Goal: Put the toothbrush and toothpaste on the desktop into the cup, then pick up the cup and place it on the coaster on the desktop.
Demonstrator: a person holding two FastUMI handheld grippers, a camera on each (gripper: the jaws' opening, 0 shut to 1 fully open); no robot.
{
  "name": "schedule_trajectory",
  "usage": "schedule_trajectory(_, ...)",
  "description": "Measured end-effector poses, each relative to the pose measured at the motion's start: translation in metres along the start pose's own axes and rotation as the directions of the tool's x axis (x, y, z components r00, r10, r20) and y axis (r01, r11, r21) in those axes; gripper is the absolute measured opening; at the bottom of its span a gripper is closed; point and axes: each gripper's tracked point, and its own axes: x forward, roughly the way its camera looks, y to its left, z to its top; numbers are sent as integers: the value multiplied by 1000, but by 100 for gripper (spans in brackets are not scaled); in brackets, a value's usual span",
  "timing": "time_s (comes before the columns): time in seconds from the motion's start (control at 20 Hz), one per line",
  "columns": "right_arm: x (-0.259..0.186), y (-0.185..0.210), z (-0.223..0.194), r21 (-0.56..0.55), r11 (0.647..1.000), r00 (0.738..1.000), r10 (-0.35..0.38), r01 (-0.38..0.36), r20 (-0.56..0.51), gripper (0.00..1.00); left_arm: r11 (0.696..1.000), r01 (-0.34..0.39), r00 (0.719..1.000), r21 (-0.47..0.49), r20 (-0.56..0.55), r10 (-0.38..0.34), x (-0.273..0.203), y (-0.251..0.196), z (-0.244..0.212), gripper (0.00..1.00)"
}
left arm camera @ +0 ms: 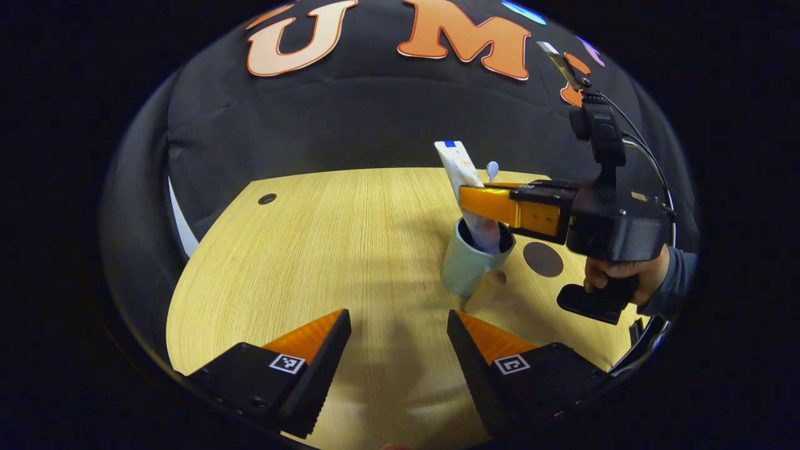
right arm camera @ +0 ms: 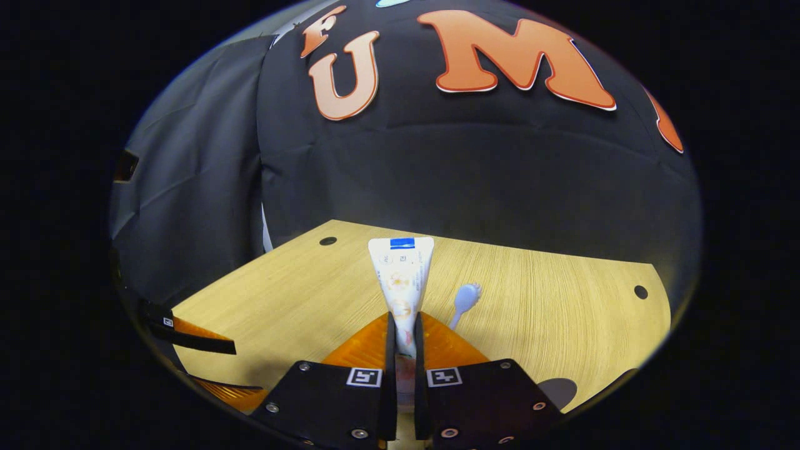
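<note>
A pale cup (left arm camera: 465,265) stands on the wooden desk (left arm camera: 350,250). A white toothpaste tube (left arm camera: 461,164) leans upright with its lower end inside the cup. My right gripper (left arm camera: 476,203), held by a hand (left arm camera: 625,275), is shut on the tube just above the rim. The toothbrush head (left arm camera: 492,167) pokes up behind it. In the right gripper view the right gripper (right arm camera: 401,328) pinches the toothpaste tube (right arm camera: 401,272), with the toothbrush head (right arm camera: 466,297) just to its right. My left gripper (left arm camera: 398,328) hangs open and empty, short of the cup.
A dark round coaster (left arm camera: 542,259) lies on the desk just right of the cup; its edge (right arm camera: 558,390) also shows in the right gripper view. Small cable holes (left arm camera: 267,199) (right arm camera: 640,292) mark the desk's far corners. The left gripper (right arm camera: 187,340) sits at the left edge.
</note>
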Motion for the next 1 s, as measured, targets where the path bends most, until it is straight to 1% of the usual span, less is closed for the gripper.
schedule_trajectory(0.05, 0, -1, -6, -7, 1000, 1000, -6, 6, -19, 12, 1000, 1, 1000, 0, 1, -1, 2, -1, 1, 94)
schedule_trajectory(0.25, -2, 0, -8, -22, 999, 999, -25, 24, -23, 17, 1000, -5, 1000, 1, 4, 5, 4, -2, 0, 94)
schedule_trajectory(0.35, -3, 2, -18, -13, 1000, 998, -19, 18, -64, 20, 1000, -6, 1000, 4, 2, 6, 5, -4, 1, 94)
schedule_trajectory(0.4, -6, 2, -23, -16, 1000, 996, -23, 22, -81, 23, 1000, -5, 1000, 5, 4, 5, 6, -5, 2, 94)
schedule_trajectory(0.5, -9, 0, -23, -19, 1000, 996, -27, 25, -85, 26, 1000, -4, 1000, 10, 4, 4, 8, -6, 3, 94)
schedule_trajectory(0.7, -20, 4, -30, -17, 1000, 993, -23, 21, -117, 27, 1000, -6, 1000, 19, 9, 5, 12, -5, 7, 94)
schedule_trajectory(0.75, -23, 2, -30, -16, 999, 993, -29, 27, -116, 23, 1000, -7, 1000, 20, 12, 7, 15, -5, 7, 94)
schedule_trajectory(0.8, -28, 0, -29, -13, 999, 993, -32, 31, -115, 27, 1000, -7, 1000, 20, 15, 6, 18, -5, 8, 94)
schedule_trajectory(0.85, -32, 0, -29, -9, 999, 993, -35, 34, -116, 28, 1000, -8, 1000, 23, 17, 8, 21, -3, 8, 94)
schedule_trajectory(0.95, -47, -3, -29, 9, 999, 992, -33, 35, -118, 34, 1000, -10, 1000, 26, 22, 10, 27, -1, 10, 94)
schedule_trajectory(1.0, -54, -5, -27, 20, 999, 993, -35, 38, -117, 44, 1000, -7, 1000, 25, 27, 7, 29, 0, 12, 94)
